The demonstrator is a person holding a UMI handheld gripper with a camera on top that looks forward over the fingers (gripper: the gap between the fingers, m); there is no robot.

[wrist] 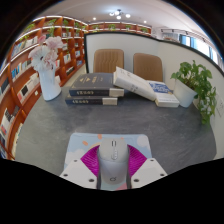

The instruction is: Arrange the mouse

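Grey surface, mouse in the tongs, clutter along the far edge.

Bookshelves (30, 60) line the wall to the left. The surface (90, 125) lies bare across its middle, open room ahead of the tongs (112, 165). At its far edge: a stack of books (95, 90), leaning books (140, 83), a potted plant (195, 85), a white vase (47, 75). Two chairs (128, 64) stand beyond. White mouse (112, 153) sits clamped between both magenta pads (92, 160).
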